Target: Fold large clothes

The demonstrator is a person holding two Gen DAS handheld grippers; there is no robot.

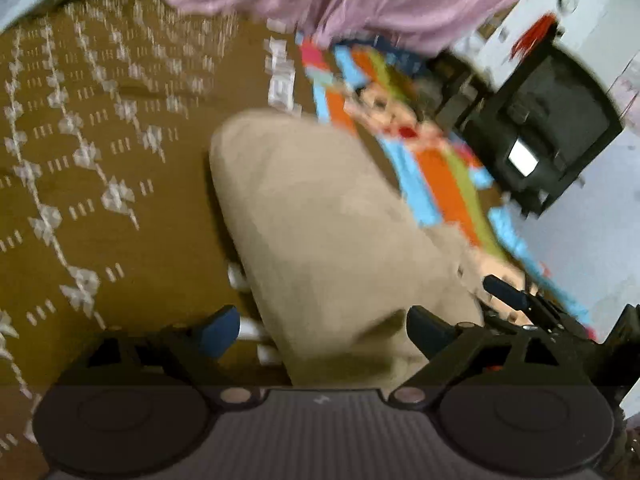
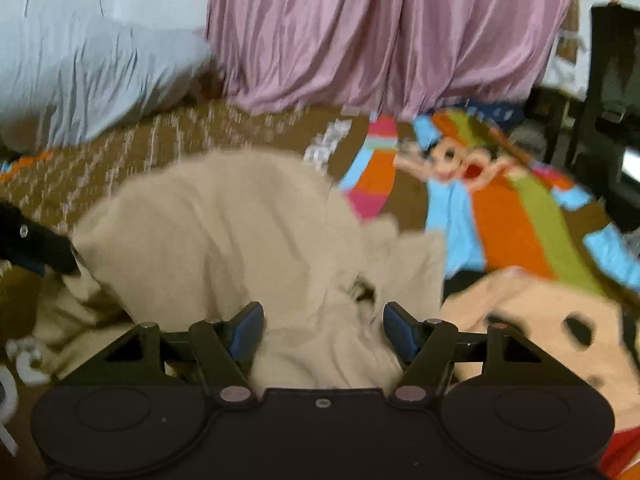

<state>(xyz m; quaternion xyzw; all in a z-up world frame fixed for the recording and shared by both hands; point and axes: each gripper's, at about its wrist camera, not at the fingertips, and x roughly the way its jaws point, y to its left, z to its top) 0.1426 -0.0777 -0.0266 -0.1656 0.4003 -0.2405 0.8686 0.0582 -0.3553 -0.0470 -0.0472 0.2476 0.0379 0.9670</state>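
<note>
**Both hand-held grippers spread over the beige garment**

The left hand-held gripper (image 1: pixel 322 330) stood wide, its blue pads (image 1: pixel 219 330) well apart. The near end of the beige garment (image 1: pixel 320 216) lay between them, and the pads did not press on it; the left pad sat clear of the cloth, over the brown bedspread (image 1: pixel 80 184), while the right pad was just beside the cloth's edge. The gripper pointed down and forward along the garment.

The right hand-held gripper (image 2: pixel 324 332) was partly open, with bunched beige garment (image 2: pixel 224 232) filling the space between its blue fingertips (image 2: pixel 250 330). Blur made it hard to tell whether the pads touched the cloth, but no grip showed. It too was tilted downward toward the bed.

In the left wrist view the right hand-held gripper (image 1: pixel 506 290) appeared at the garment's right edge; in the right wrist view the left hand-held gripper (image 2: pixel 40 246) reached the garment's left side.

The garment lay crumpled on the patterned brown bedspread (image 2: pixel 168 132), partly over a bright cartoon blanket (image 2: pixel 512 208). A pink curtain (image 2: pixel 392 36) hung behind the bed, and a pale pillow (image 2: pixel 80 76) lay at far left.
</note>
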